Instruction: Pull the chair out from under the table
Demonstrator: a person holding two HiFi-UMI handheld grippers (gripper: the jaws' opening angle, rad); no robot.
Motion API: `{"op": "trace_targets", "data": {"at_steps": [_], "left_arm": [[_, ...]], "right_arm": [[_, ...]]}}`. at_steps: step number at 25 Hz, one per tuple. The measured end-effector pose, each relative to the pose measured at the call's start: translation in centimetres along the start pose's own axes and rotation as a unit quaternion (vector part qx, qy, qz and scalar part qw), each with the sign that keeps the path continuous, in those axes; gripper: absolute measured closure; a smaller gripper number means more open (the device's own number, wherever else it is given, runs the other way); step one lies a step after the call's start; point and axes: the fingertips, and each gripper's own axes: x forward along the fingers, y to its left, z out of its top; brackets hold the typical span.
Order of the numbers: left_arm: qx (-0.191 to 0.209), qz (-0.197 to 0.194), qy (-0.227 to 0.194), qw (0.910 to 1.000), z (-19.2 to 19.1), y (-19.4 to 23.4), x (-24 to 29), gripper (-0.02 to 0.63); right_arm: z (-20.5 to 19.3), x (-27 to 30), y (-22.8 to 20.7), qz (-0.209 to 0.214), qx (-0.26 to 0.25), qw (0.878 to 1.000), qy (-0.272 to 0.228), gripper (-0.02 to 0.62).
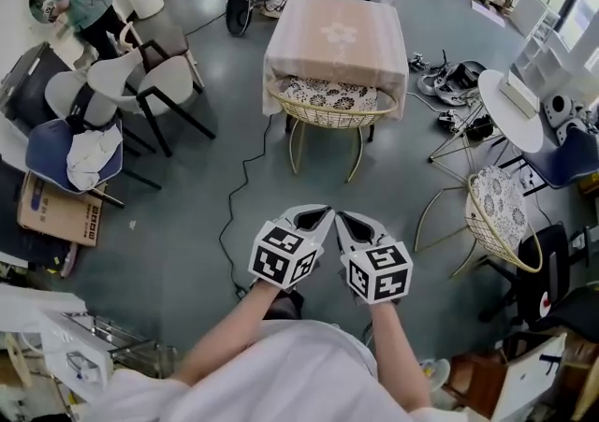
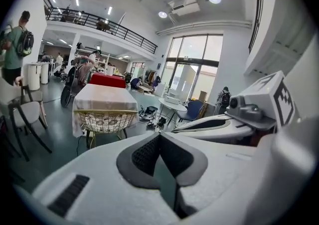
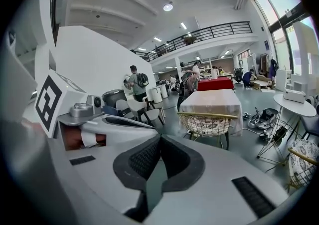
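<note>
While the chair (image 1: 329,104) sits tucked under the table (image 1: 337,36), my left gripper (image 1: 316,217) and right gripper (image 1: 344,220) hover pressed together, empty.

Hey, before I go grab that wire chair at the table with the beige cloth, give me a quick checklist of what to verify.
1. Wire chair tucked under the table: ok.
2. Chair back faces you, nothing hanging on its rim: ok.
3. Left gripper jaws open for a grasp: not ok, shut and empty.
4. Right gripper jaws open: not ok, shut and empty.
5. Chair within reach: not ok, floor lies between.
6. Path free of snags: cannot tell; a black cable runs along the floor on the left.
</note>
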Motion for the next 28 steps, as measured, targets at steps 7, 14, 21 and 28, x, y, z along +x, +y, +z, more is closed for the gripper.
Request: {"op": "trace_targets", "data": {"at_steps": [7, 14, 21, 28], "left_arm": [[0.008, -0.011, 0.014, 0.9998, 2.1, 5.0, -0.1, 0.601], [0.0, -0.02, 0.022, 0.9996, 3.3, 9.6, -0.4, 0.601], [0.005, -0.02, 0.033, 0.9992, 3.9, 12.0, 0.7, 0.601], [0.013, -0.015, 0.048, 0.9986, 4.4, 13.6, 3.0, 0.601]], "right_arm": [[2.3, 4.5, 0.8, 0.003, 0.017, 1.0, 0.003, 0.594], [3.6, 8.8, 2.1, 0.023, 0.052, 0.998, 0.021, 0.594], [4.7, 10.6, 0.5, 0.011, 0.056, 0.998, 0.015, 0.594], [5.5, 11.9, -2.5, 0.002, 0.051, 0.999, 0.011, 0.594]]}}
